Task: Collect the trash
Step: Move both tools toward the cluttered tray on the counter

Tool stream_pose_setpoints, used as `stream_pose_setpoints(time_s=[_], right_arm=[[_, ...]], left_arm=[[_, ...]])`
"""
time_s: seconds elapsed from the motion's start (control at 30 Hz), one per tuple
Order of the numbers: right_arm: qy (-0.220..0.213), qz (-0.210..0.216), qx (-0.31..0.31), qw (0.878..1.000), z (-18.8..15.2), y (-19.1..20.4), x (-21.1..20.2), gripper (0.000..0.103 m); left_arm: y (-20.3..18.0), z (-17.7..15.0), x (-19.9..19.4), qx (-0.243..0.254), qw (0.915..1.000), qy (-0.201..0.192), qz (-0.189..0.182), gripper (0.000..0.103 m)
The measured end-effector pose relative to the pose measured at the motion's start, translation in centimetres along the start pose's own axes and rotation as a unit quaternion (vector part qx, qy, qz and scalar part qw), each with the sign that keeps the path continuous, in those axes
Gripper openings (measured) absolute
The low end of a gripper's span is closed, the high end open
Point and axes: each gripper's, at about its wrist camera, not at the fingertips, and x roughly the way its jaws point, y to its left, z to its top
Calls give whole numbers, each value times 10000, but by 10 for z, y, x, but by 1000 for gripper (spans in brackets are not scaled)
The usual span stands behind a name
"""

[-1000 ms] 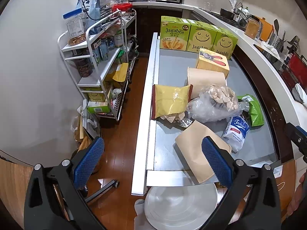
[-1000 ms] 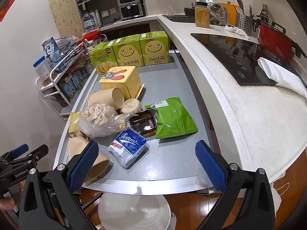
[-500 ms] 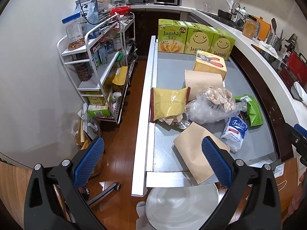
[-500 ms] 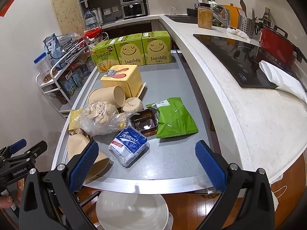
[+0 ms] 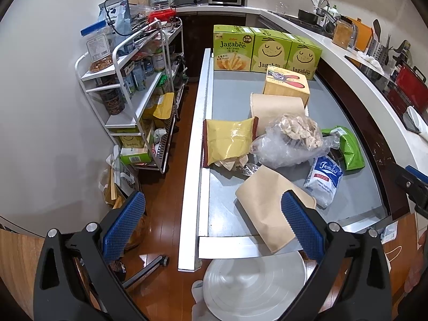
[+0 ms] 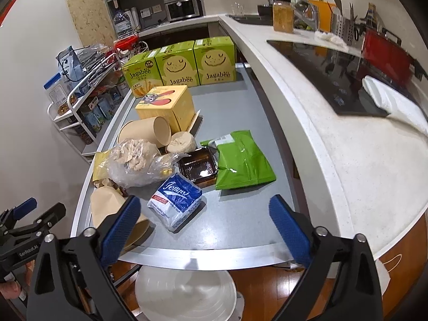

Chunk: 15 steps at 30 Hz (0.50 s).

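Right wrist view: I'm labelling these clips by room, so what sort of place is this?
Most likely a home kitchen. A black cooktop is set into the white counter, with a red pot and a utensil holder behind it, and a small countertop oven farther back.

Grey table [image 6: 235, 214], metal trim on edges. At far end: three green Jagabee boxes [image 6: 182, 65] in row. Yellow cartoon box [image 6: 167, 107] just in front. Then toppled paper cup [image 6: 145, 133], clear plastic bag [image 6: 133, 164] of scraps, yellow snack bag [image 5: 230, 140], dark plastic tray [image 6: 199, 165], green pouch [image 6: 242, 161], Tempo tissue pack [image 6: 175, 200]. Brown paper bag [image 5: 270, 214] overhangs near edge.
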Motion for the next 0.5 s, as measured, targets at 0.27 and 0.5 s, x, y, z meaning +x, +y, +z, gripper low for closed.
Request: stream_pose_setpoints(time_s=[0.27,0.5], right_arm=[[86,-28,53,9999,1,-4,6,93],[236,-48,2,9997,-1,-2,10,92]], left_arm=[[-6,-1,0,202,9998,-17,-38,102],[-12,-9,1,380,9990,93,-201,102]])
